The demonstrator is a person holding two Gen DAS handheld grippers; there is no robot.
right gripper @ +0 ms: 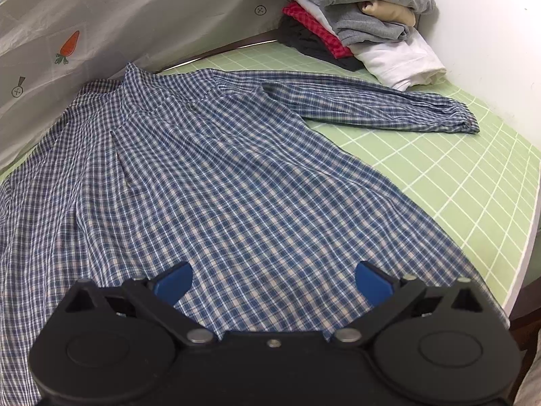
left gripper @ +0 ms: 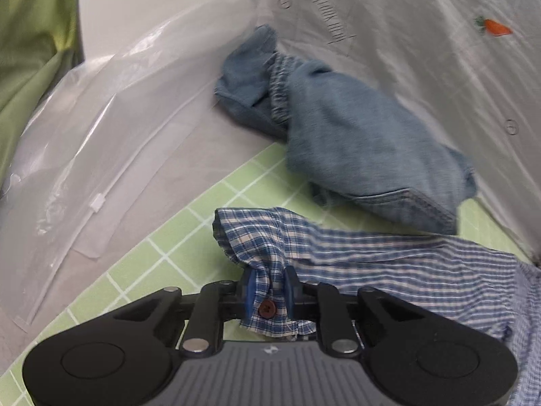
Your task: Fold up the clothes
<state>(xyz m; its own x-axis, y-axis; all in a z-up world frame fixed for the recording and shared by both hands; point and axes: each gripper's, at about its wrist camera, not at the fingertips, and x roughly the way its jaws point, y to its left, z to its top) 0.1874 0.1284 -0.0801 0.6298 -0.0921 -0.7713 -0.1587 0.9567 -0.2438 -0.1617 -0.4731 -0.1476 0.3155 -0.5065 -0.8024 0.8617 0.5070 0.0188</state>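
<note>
Plaid shirt (right gripper: pixel 209 182) cuff in left tool (left gripper: pixel 268 291) (right tool (right gripper: pixel 274 284) agape above)

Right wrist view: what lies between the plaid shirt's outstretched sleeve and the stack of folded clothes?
Only bare green grid mat separates the sleeve from the stack.
</note>
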